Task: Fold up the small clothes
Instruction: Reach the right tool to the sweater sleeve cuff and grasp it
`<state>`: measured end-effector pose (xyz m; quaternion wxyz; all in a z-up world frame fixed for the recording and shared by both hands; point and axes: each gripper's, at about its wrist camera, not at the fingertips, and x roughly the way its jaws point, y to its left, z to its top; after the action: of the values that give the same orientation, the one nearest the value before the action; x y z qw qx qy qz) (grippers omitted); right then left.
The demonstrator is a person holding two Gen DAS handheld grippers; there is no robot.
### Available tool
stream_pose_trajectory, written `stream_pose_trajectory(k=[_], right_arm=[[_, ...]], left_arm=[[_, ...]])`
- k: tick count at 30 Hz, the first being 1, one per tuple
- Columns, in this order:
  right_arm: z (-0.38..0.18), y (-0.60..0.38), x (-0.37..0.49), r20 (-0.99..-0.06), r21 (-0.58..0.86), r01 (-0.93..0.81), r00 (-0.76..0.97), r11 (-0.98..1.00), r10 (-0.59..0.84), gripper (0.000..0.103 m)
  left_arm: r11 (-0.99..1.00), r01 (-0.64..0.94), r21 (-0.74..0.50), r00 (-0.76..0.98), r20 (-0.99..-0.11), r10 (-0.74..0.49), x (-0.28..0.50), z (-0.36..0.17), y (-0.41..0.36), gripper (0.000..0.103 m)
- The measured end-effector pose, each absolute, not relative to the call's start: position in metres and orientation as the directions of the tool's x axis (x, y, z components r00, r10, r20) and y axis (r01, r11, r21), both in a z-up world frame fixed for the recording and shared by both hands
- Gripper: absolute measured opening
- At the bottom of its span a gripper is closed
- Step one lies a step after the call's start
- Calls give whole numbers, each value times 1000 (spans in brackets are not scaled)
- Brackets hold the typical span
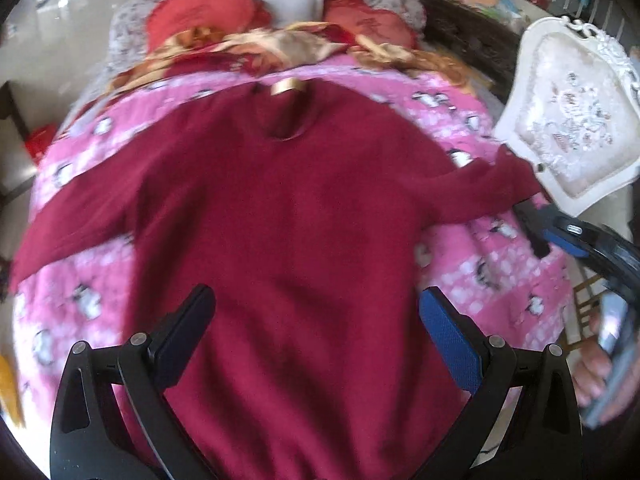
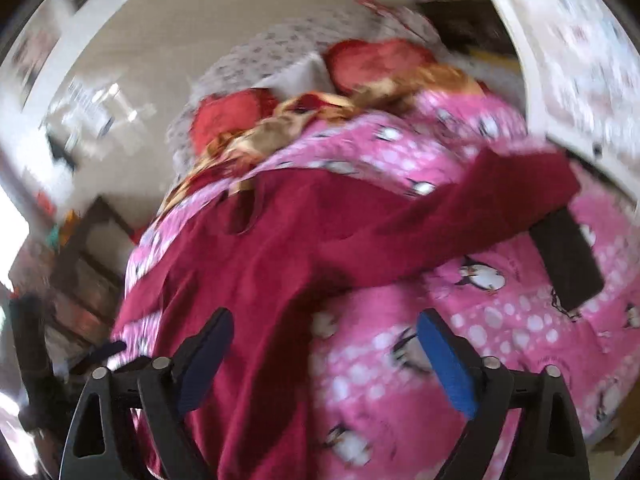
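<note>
A dark red long-sleeved top point(image 1: 288, 208) lies spread face up on a pink penguin-print quilt point(image 1: 472, 120), collar at the far end, sleeves out to both sides. My left gripper point(image 1: 316, 308) is open and empty above the top's lower body. My right gripper point(image 2: 324, 332) is open and empty over the top's right edge point(image 2: 256, 280). Its body also shows at the right of the left wrist view point(image 1: 536, 232), beside the right sleeve end point(image 1: 508, 176). The views are blurred.
Red cushions point(image 1: 192, 16) and a floral gold-and-red cloth point(image 1: 280, 48) lie at the bed's far end. A white ornate chair back point(image 1: 572, 120) stands to the right of the bed. A dark flat object point(image 2: 568, 256) lies by the sleeve.
</note>
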<state>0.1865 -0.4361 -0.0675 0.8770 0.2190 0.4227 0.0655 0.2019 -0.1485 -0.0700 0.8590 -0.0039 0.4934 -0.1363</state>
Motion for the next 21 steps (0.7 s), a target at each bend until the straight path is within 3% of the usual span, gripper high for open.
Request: stream_pose_trajectory(k=[5, 13, 20, 21], right_arm=[[-109, -509, 229, -724, 512, 175, 614, 841, 313, 65], [-168, -592, 270, -746, 591, 357, 583, 724, 322, 54], [-200, -624, 280, -683, 715, 463, 622, 524, 384, 54], [-204, -626, 281, -669, 733, 471, 630, 491, 394, 52]], left_arm=[[936, 275, -220, 420, -848, -323, 233, -86, -191, 97], [879, 384, -281, 339, -843, -418, 270, -107, -275, 87], [840, 429, -331, 234, -857, -458, 308, -132, -332, 82], [838, 436, -329, 226, -861, -455, 309, -136, -336, 71]])
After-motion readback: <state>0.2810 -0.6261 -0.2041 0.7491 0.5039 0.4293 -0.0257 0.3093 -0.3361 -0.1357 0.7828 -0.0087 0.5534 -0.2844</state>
